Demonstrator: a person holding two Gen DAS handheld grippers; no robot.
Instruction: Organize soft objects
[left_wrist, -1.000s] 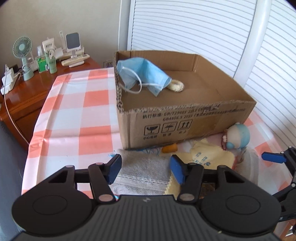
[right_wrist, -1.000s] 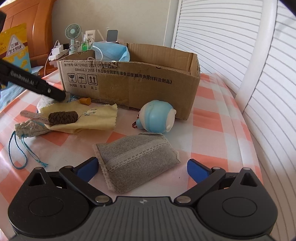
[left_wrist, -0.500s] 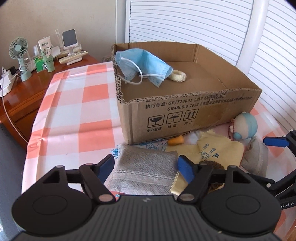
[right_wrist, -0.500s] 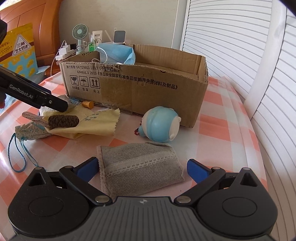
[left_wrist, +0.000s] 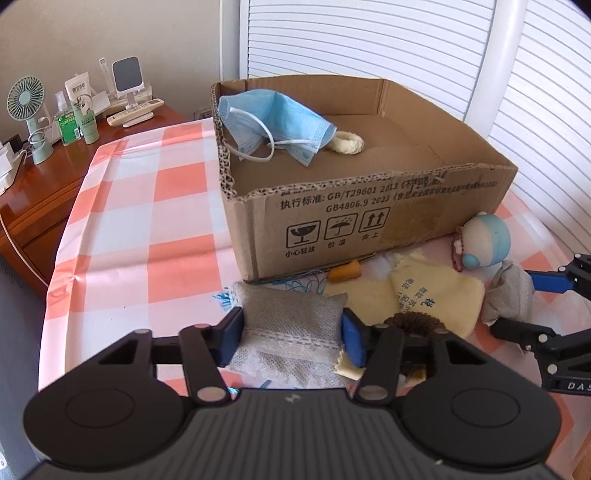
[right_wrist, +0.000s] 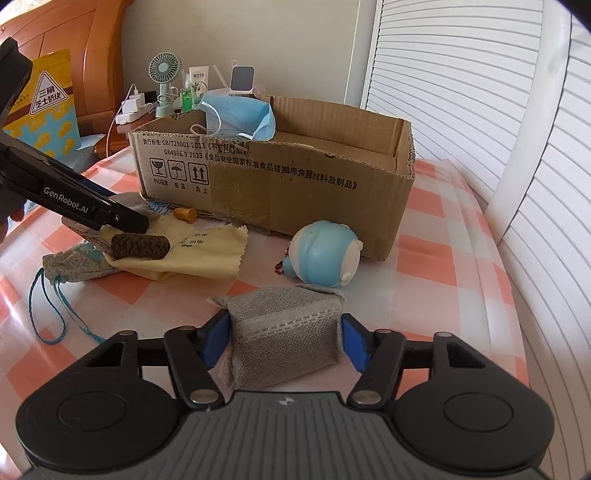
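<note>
Grey pouches lie crosswise between closing left gripper and right gripper pads, squeezed. Box reads "GB4806.9 2023".

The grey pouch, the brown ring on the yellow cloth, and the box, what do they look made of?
Grey pouch: seemingly non-woven fabric, matte, with a dotted weave and stitched seam.
Brown ring: probably crocheted yarn, going by its ribbed, fuzzy surface.
Box: corrugated cardboard, plain brown, with fluting visible along its cut rim.
</note>
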